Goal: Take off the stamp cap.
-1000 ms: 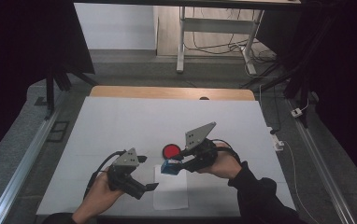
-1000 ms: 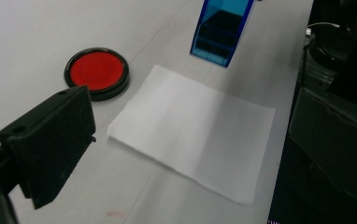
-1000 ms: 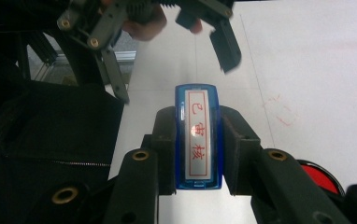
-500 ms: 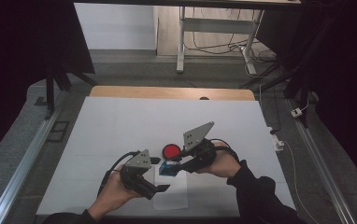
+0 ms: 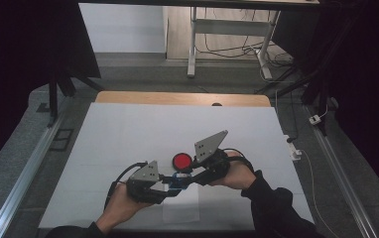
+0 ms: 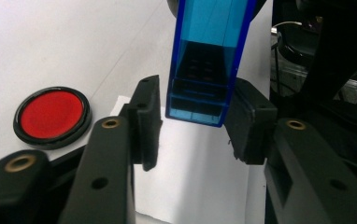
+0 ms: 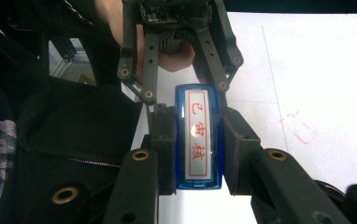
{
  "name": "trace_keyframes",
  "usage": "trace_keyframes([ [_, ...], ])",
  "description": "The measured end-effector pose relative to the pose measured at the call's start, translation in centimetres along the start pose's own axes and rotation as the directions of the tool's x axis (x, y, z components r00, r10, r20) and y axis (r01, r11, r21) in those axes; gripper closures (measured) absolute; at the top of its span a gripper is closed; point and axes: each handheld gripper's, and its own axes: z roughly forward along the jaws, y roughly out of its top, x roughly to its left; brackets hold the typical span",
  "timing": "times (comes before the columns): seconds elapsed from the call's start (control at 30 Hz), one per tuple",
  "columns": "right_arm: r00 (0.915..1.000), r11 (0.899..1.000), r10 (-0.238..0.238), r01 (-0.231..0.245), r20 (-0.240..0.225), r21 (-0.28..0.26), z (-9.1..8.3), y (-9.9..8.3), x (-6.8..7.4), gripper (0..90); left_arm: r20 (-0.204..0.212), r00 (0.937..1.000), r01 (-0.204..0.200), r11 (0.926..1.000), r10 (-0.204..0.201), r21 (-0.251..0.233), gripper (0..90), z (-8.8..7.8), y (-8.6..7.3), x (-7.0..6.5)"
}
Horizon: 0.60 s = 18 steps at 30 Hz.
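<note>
A blue see-through stamp point(image 5: 179, 179) with a white label of red characters point(image 7: 198, 140) hangs just above the table. My right gripper point(image 7: 199, 144) is shut on its body. My left gripper point(image 6: 193, 121) faces it from the left, and its jaws have just been closing around the stamp's free end point(image 6: 200, 93). One pad point(image 6: 246, 116) touches the blue plastic, while a thin gap shows at the other pad point(image 6: 148, 121). A round black ink pad with a red centre point(image 5: 181, 160) lies just beyond both grippers.
A white sheet of paper point(image 5: 181, 210) lies under the grippers near the table's front edge. A faint red stamped mark point(image 7: 300, 126) shows on the white table cover point(image 5: 128, 134). A wooden strip point(image 5: 177, 98) runs along the far edge.
My left gripper has moved right to the stamp, and its jaws have narrowed from wide apart to close around the stamp's end. The right gripper and the stamp have stayed put.
</note>
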Motion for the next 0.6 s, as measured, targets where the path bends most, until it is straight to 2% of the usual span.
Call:
trace_keyframes([
  [0.3,0.9999,1.0,-0.01,0.01,-0.012,-0.01,-0.15,-0.05,0.0,70.0,0.022,0.9997,-0.012,0.9999,0.012,-0.007,66.2,-0.17,-0.01,0.06],
  [0.37,0.9997,1.0,-0.015,0.015,-0.02,-0.012,-0.19,-0.05,0.04,69.8,0.044,0.999,-0.008,0.9999,0.008,-0.007,68.0,-0.25,0.01,0.17],
  [0.6,0.9993,0.999,-0.023,0.021,-0.031,-0.04,-0.29,-0.14,0.08,69.6,0.062,0.9981,0.004,1.0,-0.003,-0.006,69.4,-0.42,0.23,0.16],
])
